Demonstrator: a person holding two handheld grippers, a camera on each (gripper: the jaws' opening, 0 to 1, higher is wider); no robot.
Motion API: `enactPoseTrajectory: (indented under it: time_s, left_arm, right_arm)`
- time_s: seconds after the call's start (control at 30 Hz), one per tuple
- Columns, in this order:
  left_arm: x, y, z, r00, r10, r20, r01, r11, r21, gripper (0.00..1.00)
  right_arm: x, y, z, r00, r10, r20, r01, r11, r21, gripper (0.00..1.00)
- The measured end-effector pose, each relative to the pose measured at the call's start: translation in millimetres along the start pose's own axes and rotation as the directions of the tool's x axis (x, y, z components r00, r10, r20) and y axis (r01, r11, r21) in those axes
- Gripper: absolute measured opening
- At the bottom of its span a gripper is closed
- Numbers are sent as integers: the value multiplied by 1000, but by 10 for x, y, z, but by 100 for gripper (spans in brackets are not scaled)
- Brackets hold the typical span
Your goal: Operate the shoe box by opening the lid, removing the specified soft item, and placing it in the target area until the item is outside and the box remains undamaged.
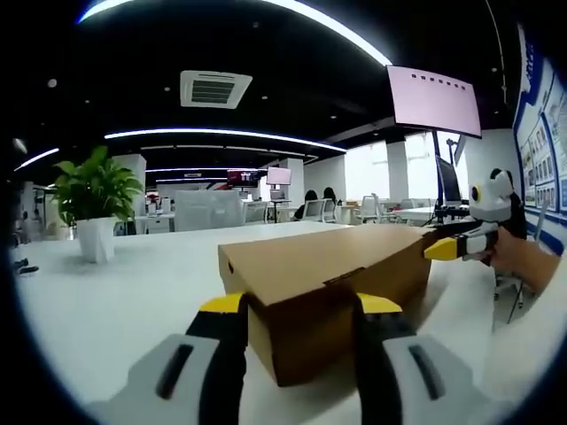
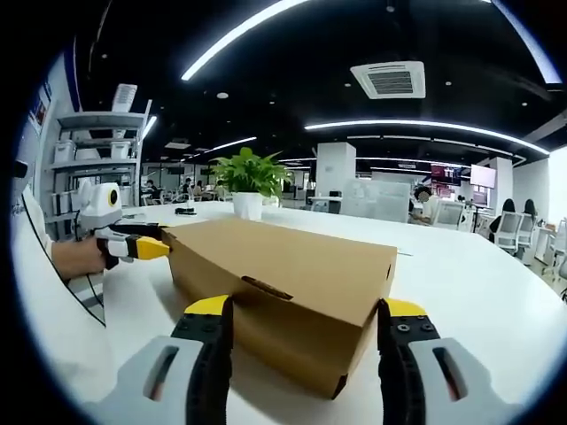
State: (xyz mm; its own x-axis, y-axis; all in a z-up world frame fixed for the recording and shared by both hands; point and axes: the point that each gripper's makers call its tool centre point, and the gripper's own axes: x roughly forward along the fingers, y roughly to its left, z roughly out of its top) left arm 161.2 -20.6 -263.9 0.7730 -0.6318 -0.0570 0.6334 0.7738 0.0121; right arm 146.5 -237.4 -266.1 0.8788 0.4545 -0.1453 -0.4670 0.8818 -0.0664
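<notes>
Cardboard, plain brown and matte, formed the closed shoe box [image 1: 341, 283], which sat with its lid down on the smooth white table [image 1: 115, 310]. The left gripper [image 1: 301, 310] stood open, yellow-tipped jaws straddling one box corner; the right gripper [image 2: 308, 314] likewise spread wide around the opposite end. Bare tabletop lay open beside the box. A potted plant [image 1: 93, 199] stood well apart near the far edge.

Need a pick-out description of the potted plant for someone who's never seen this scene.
Start at the big white table with the closed brown cardboard shoe box on it. Look past the box to the table's far side: the potted plant stands there alone. It is the one green, leafy thing, in a plain white pot.
</notes>
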Motion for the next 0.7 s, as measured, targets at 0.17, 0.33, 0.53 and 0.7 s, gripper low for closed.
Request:
enactPoseTrajectory:
  time_s: [0.17,0.33,0.53,0.7]
  left_arm:
    - [-24,-23,-3,1000,5,18,-5,1000,9,47]
    - [-42,-43,-2,1000,-8,12,8,1000,15,47]
    - [-34,-45,-16,1000,-11,3,11,998,55,48]
    - [-38,-39,-16,999,-12,39,10,999,47,49]
  right_arm:
    - [-31,15,-4,1000,5,-6,-5,1000,-1,66]
    - [-96,48,-18,1000,-11,25,11,1000,0,66]
    - [-78,32,-17,1000,-11,15,11,1000,5,67]
    - [-98,-1,-15,999,3,32,-4,1000,16,67]
